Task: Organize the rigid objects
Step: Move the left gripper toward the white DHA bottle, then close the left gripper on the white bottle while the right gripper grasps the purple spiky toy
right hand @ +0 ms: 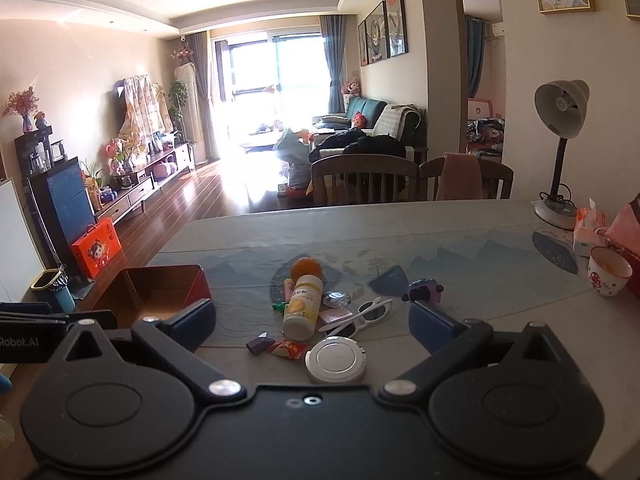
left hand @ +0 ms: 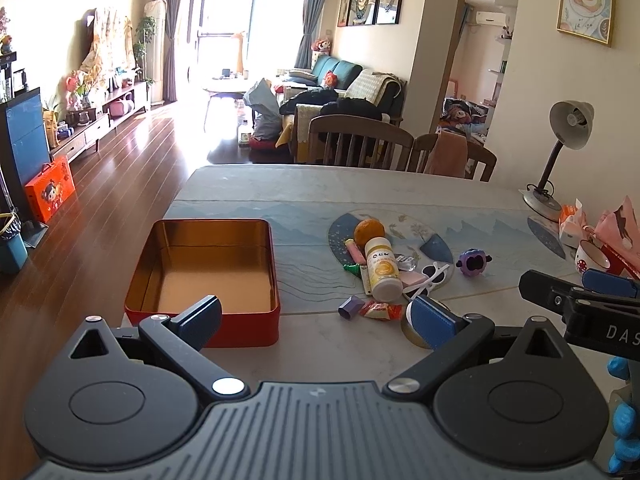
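Observation:
An empty red tin box point(left hand: 202, 270) with a gold inside sits on the table's left part, its corner also in the right wrist view as the red tin box point(right hand: 168, 288). Right of it lies a small heap: an orange point(left hand: 369, 230), a white bottle point(left hand: 383, 268) with a yellow label, white sunglasses point(left hand: 430, 276), a purple toy point(left hand: 473, 262), a purple block point(left hand: 351, 307), a red candy wrapper point(left hand: 380, 311). A round silver tin point(right hand: 336, 360) lies nearest. My left gripper point(left hand: 316, 322) is open, low in front of the box. My right gripper point(right hand: 314, 326) is open above the silver tin.
A desk lamp point(right hand: 560, 152) stands at the table's far right, beside a tissue pack point(right hand: 586, 226), a white mug point(right hand: 608, 274) and pink packaging point(left hand: 620, 228). Wooden chairs point(right hand: 364, 178) line the far edge. The table's left edge drops to the wooden floor point(left hand: 100, 216).

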